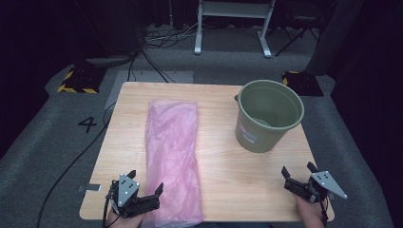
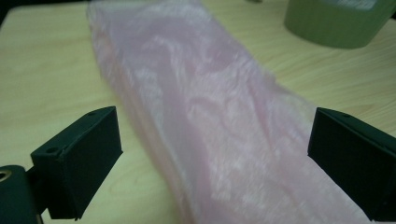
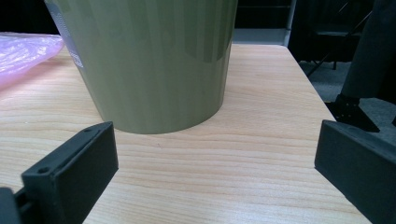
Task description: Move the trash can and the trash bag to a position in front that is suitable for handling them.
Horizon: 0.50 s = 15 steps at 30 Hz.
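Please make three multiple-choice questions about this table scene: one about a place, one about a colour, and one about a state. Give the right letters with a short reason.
1. Where does the bucket stand on the table, in the high view?
A. at the far right
B. at the near left
C. on the bag

2. What colour is the plastic bag?
A. blue
B. pink
C. white

3. How is the left hand-held gripper?
A. shut on the bag
B. shut on the bucket
C. open

Answers:
1 A, the bucket stands upright at the far right, apart from the bag.
2 B, the bag is a thin pink film lying flat.
3 C, its jaws stand wide apart, and the bag lies free below them.
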Motion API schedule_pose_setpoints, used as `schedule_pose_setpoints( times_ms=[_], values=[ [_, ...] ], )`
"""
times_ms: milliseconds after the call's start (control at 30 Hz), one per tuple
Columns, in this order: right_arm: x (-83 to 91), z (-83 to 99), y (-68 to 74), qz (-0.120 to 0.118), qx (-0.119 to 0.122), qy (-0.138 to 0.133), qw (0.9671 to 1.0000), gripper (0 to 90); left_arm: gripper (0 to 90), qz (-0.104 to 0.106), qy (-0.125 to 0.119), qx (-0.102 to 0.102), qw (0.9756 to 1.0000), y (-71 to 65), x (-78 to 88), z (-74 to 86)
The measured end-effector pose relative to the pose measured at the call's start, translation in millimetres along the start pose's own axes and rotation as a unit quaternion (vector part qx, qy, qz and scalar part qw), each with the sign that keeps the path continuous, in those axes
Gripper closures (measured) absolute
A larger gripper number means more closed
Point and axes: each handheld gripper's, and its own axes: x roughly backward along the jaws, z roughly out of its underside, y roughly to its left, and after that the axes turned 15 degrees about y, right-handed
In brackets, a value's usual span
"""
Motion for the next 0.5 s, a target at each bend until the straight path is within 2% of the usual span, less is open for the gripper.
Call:
schedule_pose_setpoints(
  times_ms=[133, 300, 333, 400, 500],
  values=[
    [0.3, -2.4, -0.5, 0.0, -0.003, 0.003, 1.0, 0.0, 3.3, 0.014, -0.031, -0.02, 0.9992, -11.2, 4.0, -25.3],
    [2.2, -10.1, -3.2, -0.01, -0.023, 0.001, 0.9997, 0.0, 3.5, 0.028, -0.053, -0.045, 0.9972, -26.4, -4.3, -53.4],
    [2.6, -11.1, -3.9, -0.009, -0.023, -0.001, 0.9997, 0.0, 3.5, 0.032, -0.052, -0.058, 0.9965, -30.5, -8.5, -60.2],
    [3.3, -14.1, -6.4, -0.009, -0.03, -0.002, 0.9995, 0.0, 3.7, 0.038, -0.046, -0.071, 0.9957, -36.0, -16.5, -70.4],
    [3.8, -17.0, -10.4, -0.009, -0.04, -0.007, 0.9991, 0.0, 3.8, 0.042, -0.037, -0.081, 0.9951, -39.9, -31.1, -84.1]
  ],
)
